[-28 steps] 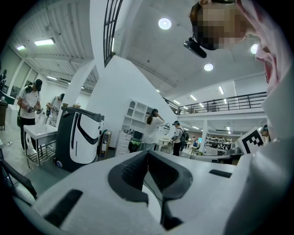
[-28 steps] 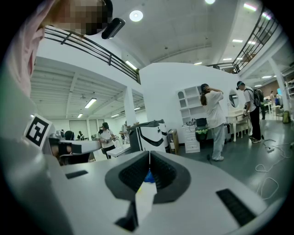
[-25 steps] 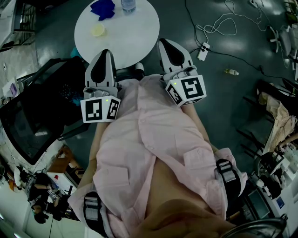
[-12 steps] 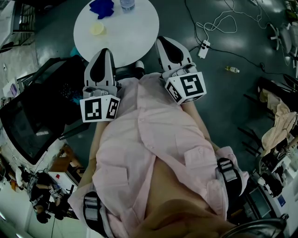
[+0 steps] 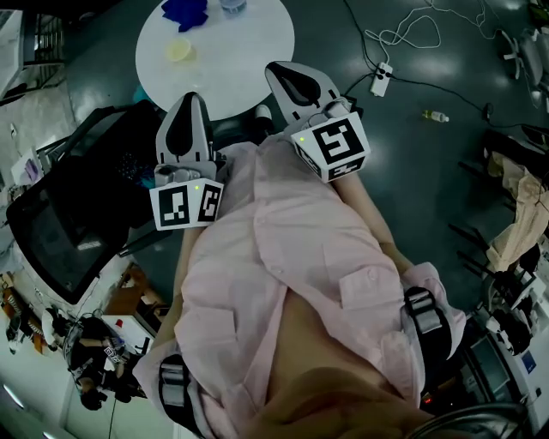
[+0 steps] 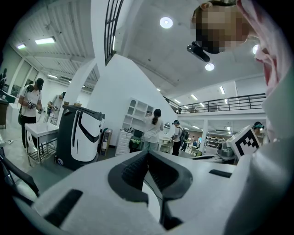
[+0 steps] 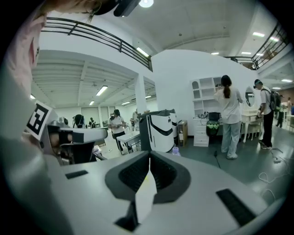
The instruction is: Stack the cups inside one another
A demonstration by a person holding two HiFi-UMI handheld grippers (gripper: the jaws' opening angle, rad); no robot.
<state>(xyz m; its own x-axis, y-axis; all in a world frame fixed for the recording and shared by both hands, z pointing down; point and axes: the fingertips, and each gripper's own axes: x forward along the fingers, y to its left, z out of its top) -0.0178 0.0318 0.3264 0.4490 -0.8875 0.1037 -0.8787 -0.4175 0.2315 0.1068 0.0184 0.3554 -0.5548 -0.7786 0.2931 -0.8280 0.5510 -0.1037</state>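
Observation:
In the head view a round white table stands ahead of me. On its far left part sit a small yellow cup and a blue crumpled-looking thing; I cannot tell whether it is cups. A clear bottle stands at the top edge. My left gripper is held at the table's near edge, jaws shut on nothing, as the left gripper view shows. My right gripper reaches over the near right rim, shut and empty too. Both are well short of the cups.
A power strip with a white cable and a small bottle lie on the dark floor to the right. A black screen-like object stands at my left. Several people and a white-and-black machine are farther off in the hall.
My right gripper has swung left and forward over the table's rim and rolled a little. The left gripper has stayed where it was.

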